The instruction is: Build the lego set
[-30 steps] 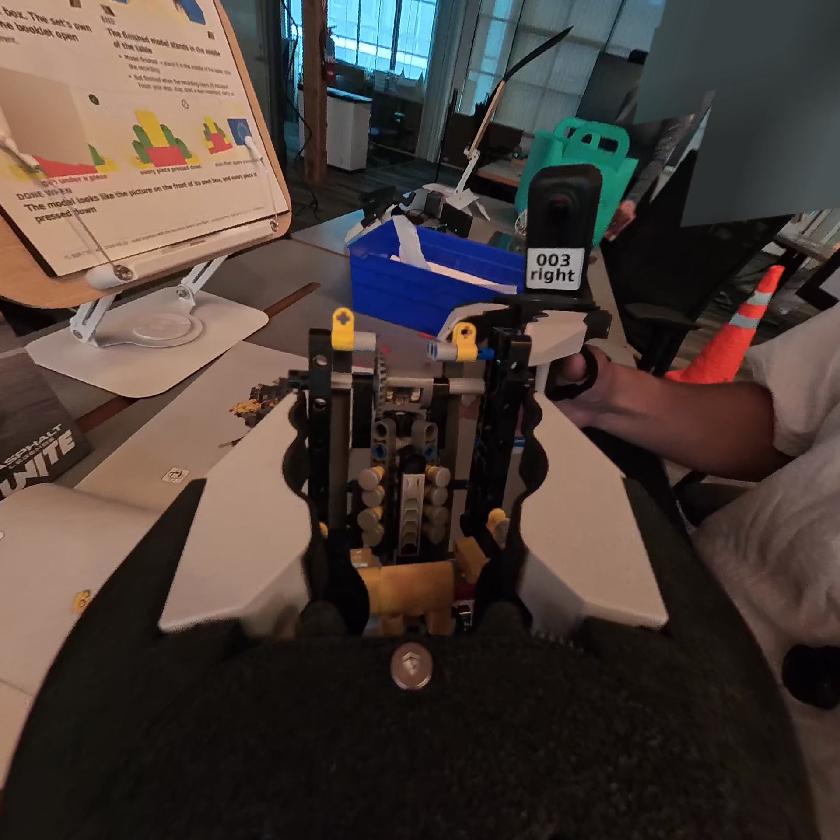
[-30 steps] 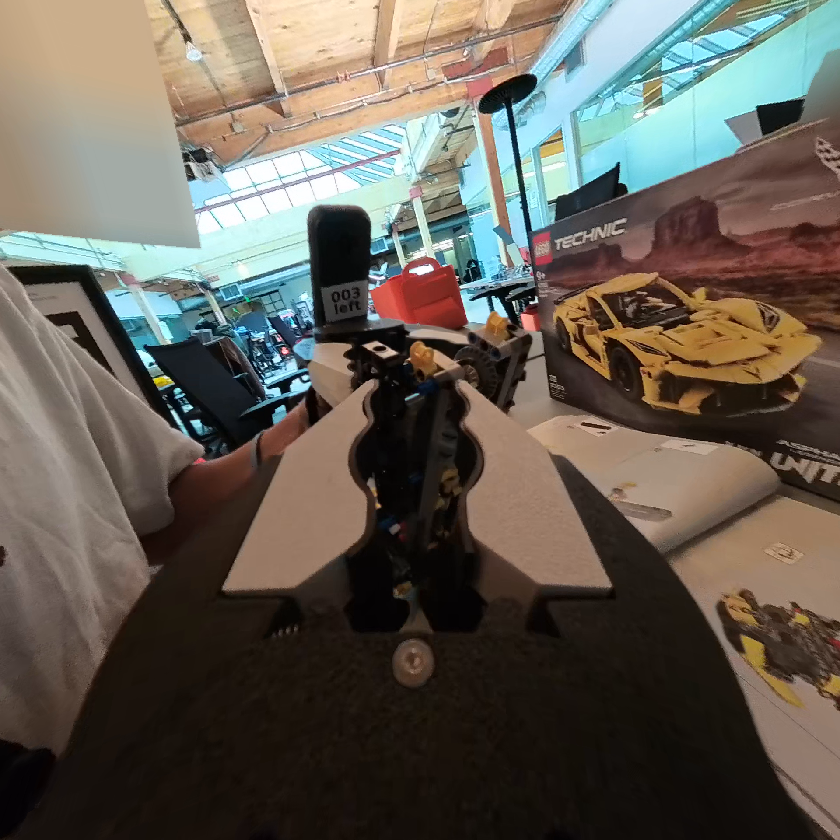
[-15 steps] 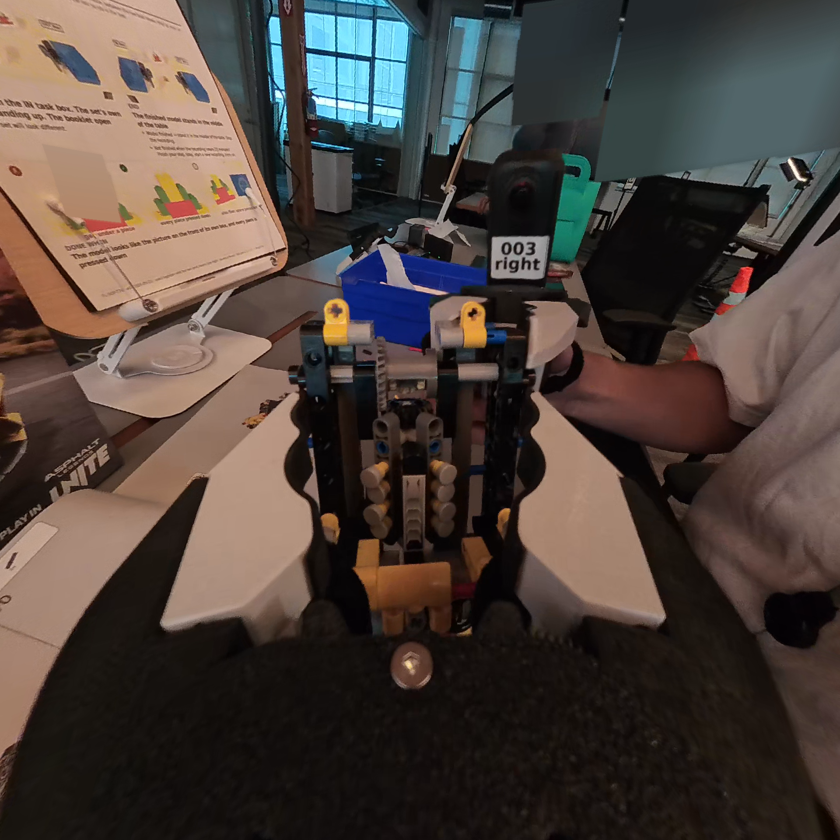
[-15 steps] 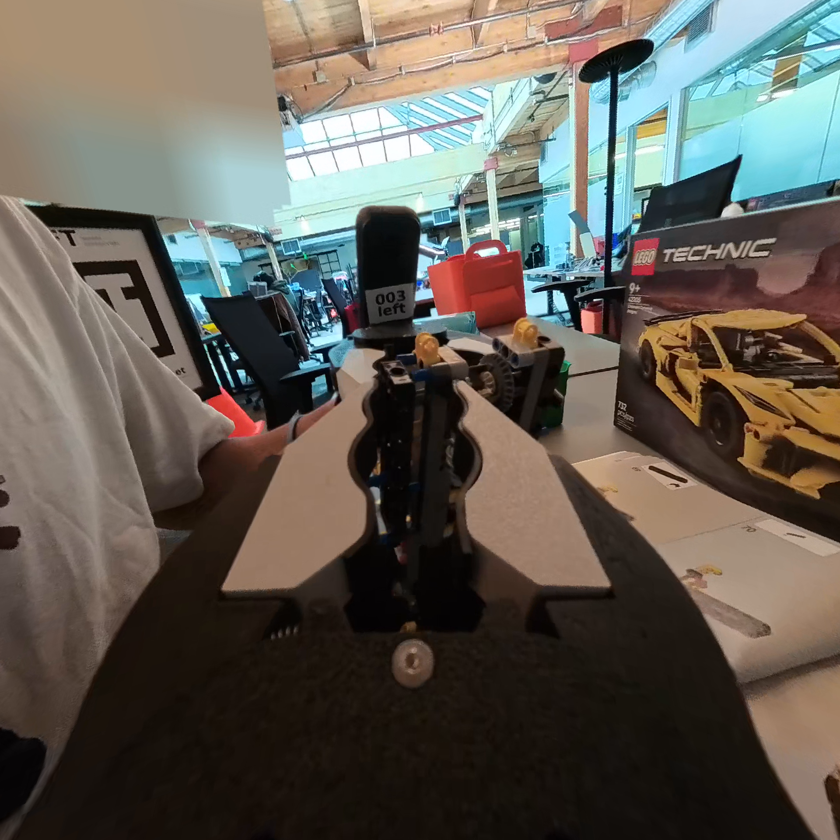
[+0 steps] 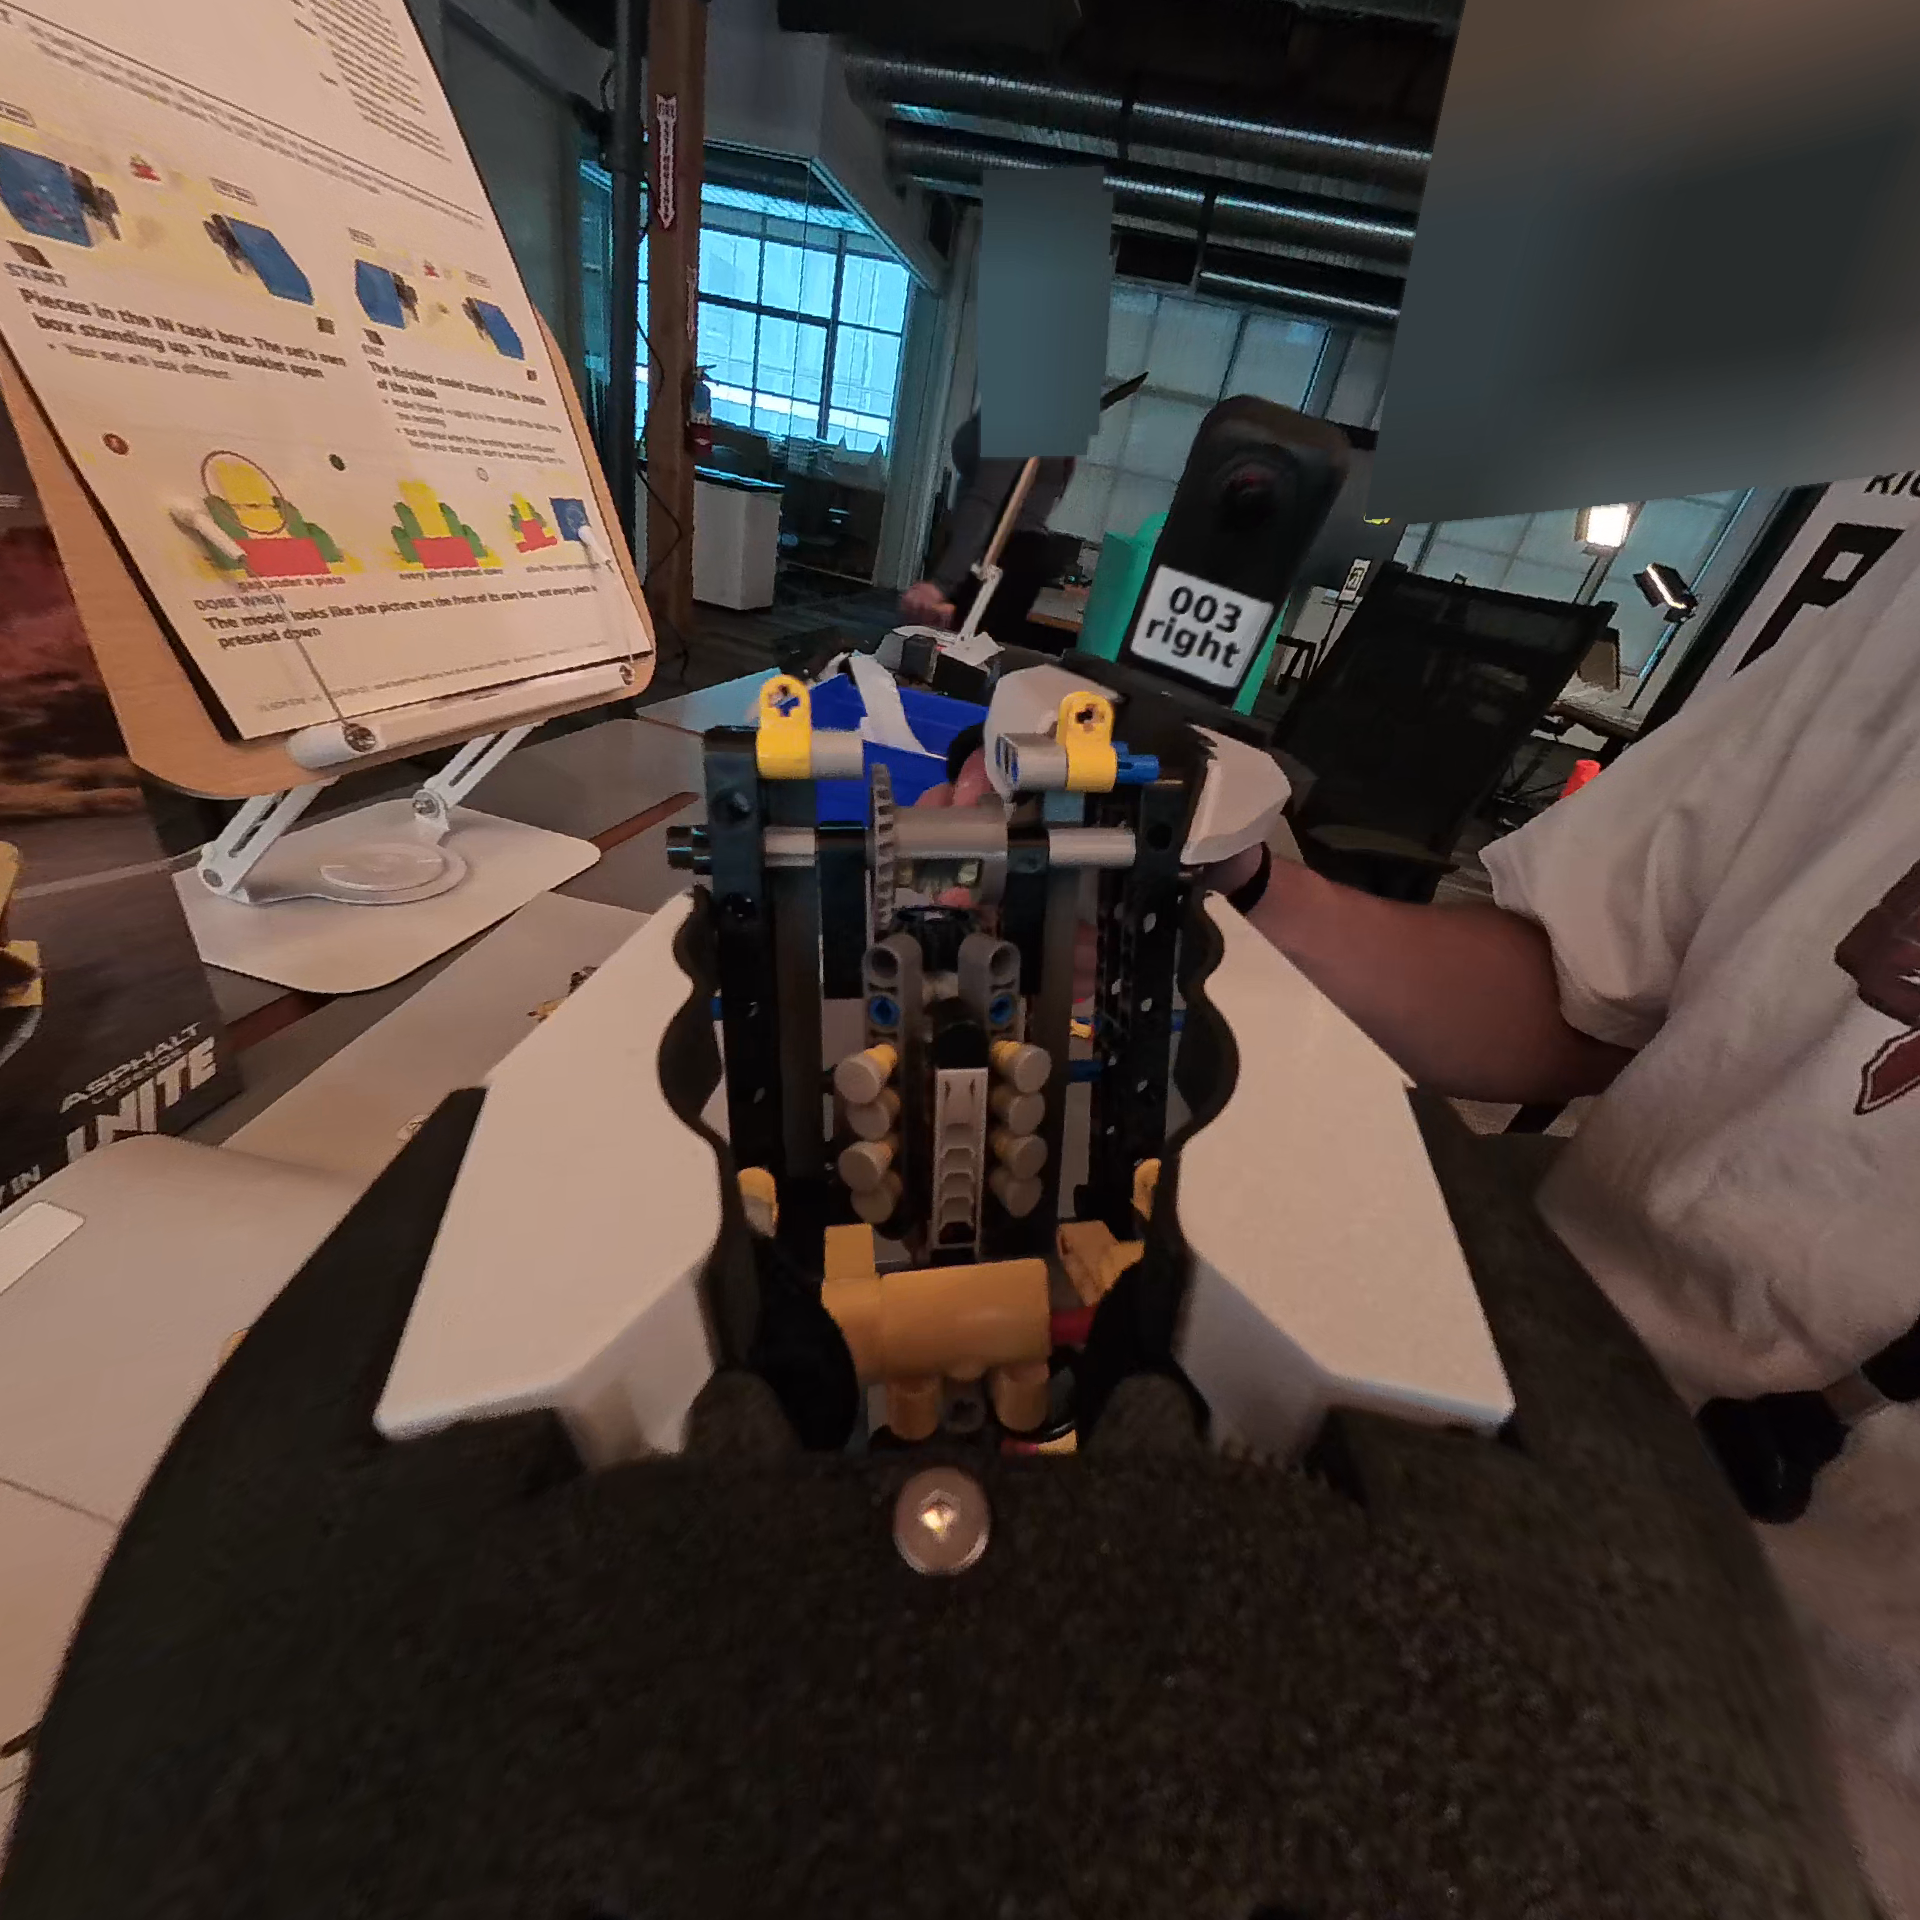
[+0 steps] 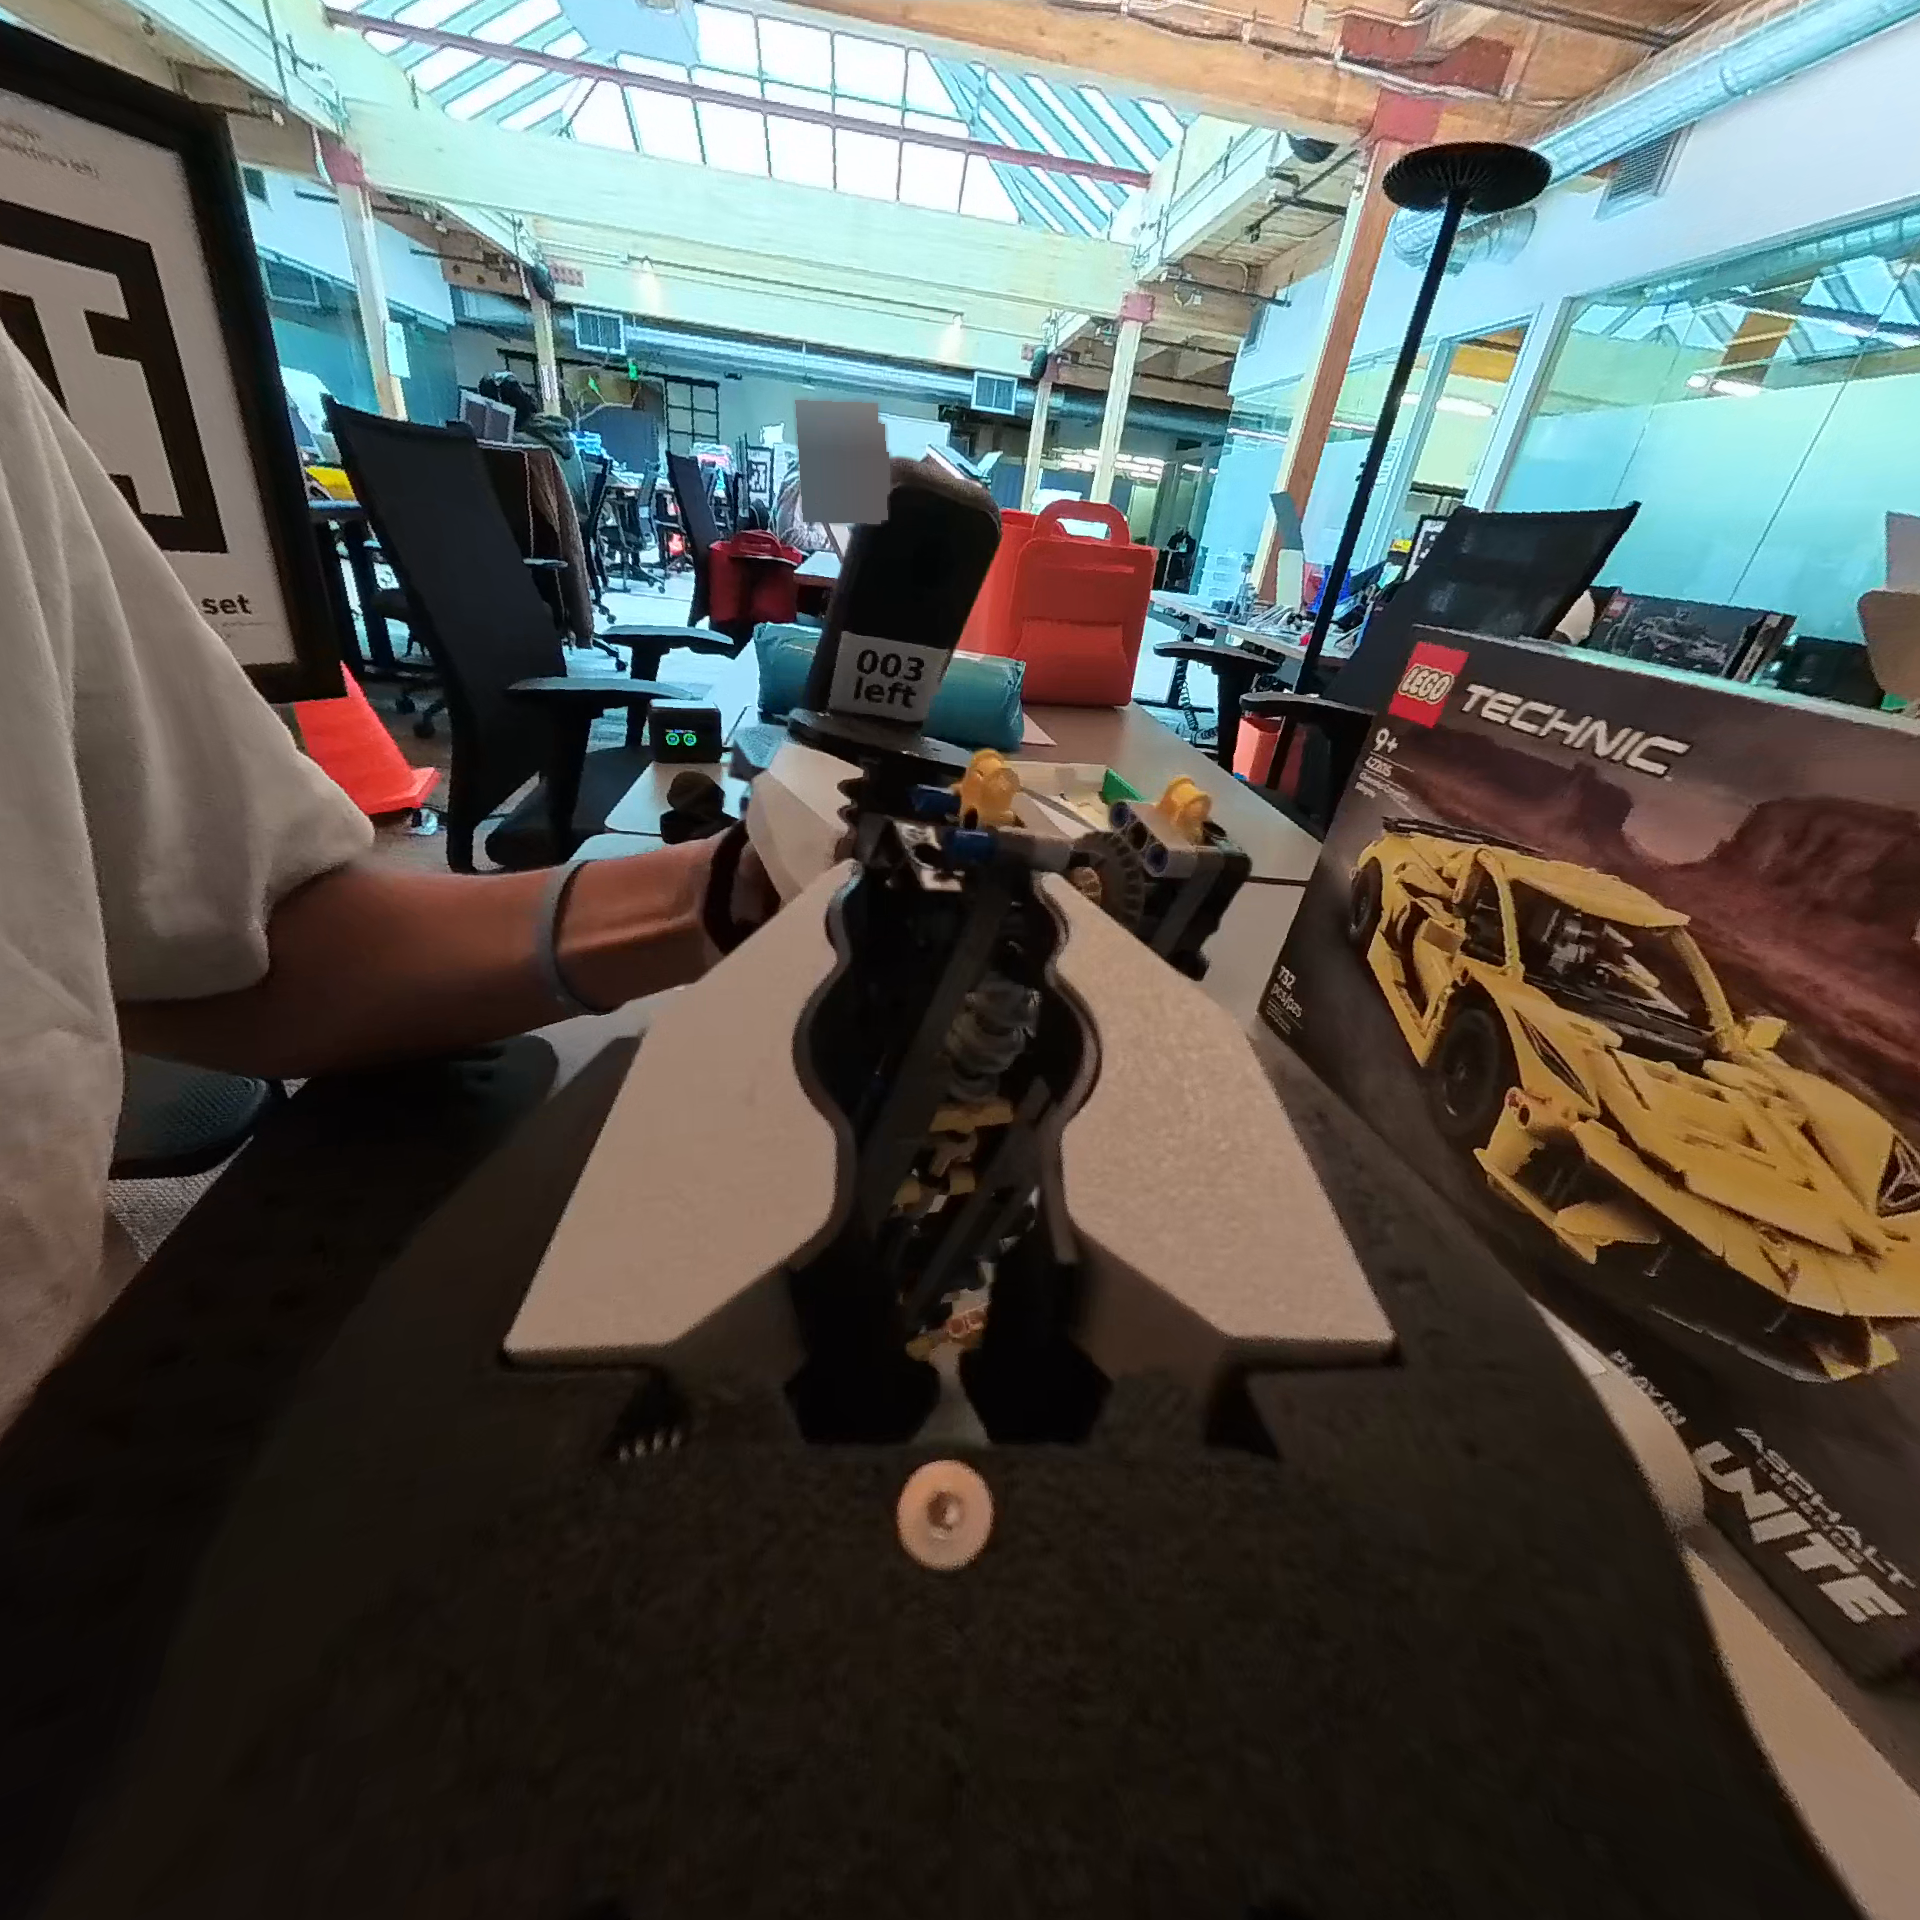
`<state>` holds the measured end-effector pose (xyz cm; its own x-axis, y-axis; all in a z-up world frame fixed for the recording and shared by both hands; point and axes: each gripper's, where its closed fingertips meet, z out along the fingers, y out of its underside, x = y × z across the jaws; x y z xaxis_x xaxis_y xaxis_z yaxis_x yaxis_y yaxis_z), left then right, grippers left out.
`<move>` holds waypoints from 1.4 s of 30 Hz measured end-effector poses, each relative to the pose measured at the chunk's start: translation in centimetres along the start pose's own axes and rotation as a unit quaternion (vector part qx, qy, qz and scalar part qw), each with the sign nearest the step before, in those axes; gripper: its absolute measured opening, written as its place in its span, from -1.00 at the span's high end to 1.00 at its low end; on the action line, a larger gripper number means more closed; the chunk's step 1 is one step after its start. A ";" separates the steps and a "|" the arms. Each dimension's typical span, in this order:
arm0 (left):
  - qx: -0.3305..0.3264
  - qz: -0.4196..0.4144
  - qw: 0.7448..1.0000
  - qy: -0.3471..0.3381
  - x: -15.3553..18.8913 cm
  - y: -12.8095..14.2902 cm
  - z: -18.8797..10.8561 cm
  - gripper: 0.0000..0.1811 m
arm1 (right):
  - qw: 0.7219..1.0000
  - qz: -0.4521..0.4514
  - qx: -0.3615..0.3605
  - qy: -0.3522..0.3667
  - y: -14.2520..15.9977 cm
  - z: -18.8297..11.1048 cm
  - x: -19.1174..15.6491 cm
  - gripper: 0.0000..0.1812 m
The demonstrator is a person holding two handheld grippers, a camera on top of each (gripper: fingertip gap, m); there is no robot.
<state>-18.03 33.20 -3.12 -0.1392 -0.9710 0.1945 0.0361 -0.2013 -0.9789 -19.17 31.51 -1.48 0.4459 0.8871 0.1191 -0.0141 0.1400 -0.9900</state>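
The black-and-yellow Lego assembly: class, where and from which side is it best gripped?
Judging by its shape, grip the Lego assembly across its two long black side beams, coming from the yellow end, as the left tool does. The beams are flat, parallel and stiff; the gear and pins between them stay clear.

Table (image 5: 582, 769), grey-brown top: bearing a white tablet-style stand (image 5: 384, 883) with a wooden board of instruction sheets, a blue bin (image 5: 883, 727) behind, a boxed set with yellow car artwork (image 6: 1621, 987) standing upright, and an open booklet (image 5: 125, 1288) lying flat.
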 end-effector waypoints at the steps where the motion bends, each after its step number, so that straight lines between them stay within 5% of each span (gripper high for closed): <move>1: 0.000 0.000 1.000 -0.002 -0.1 0.0 -0.1 0.01 | 1.000 -0.002 -0.002 0.003 0.0 0.1 0.0 0.69; 8: 0.002 0.004 1.000 -0.016 -0.4 -0.1 -0.5 0.03 | 0.998 0.035 -0.027 0.035 0.2 0.5 0.2 0.69; 14: 0.023 0.003 0.997 -0.067 -1.8 -0.5 -1.4 0.05 | 0.987 0.043 -0.038 0.151 0.3 0.9 1.3 0.76; 19: 0.051 0.023 0.991 -0.122 -2.1 -0.7 -1.7 0.05 | 0.962 0.152 -0.012 0.227 0.6 0.7 1.5 0.78; 23: 0.064 0.055 0.981 -0.174 -1.8 -0.7 -1.7 0.05 | 0.955 0.177 0.003 0.236 0.7 0.9 0.7 0.60; 30: 0.070 0.095 0.965 -0.236 -1.0 -0.5 -2.1 0.04 | 0.962 0.133 -0.018 0.237 0.8 0.5 0.7 0.73; 36: 0.066 0.051 0.985 -0.153 0.2 -0.9 -3.3 0.05 | 0.975 0.113 -0.017 0.192 0.5 0.8 -0.1 0.73; 40: 0.044 0.046 0.991 -0.115 0.2 -1.0 -4.1 0.17 | 0.977 0.112 -0.010 0.179 0.3 0.8 -0.2 0.74; 42: 0.043 0.039 0.992 -0.114 -0.5 -1.1 -4.6 0.38 | 0.979 0.117 -0.007 0.168 0.2 0.9 -0.4 0.74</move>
<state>-22.53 34.50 -2.40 0.0946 -0.9861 0.1367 0.1245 -0.1246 -0.9844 -20.11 31.61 -1.69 0.7008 0.6995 -0.1398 -0.1397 -0.0577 -0.9885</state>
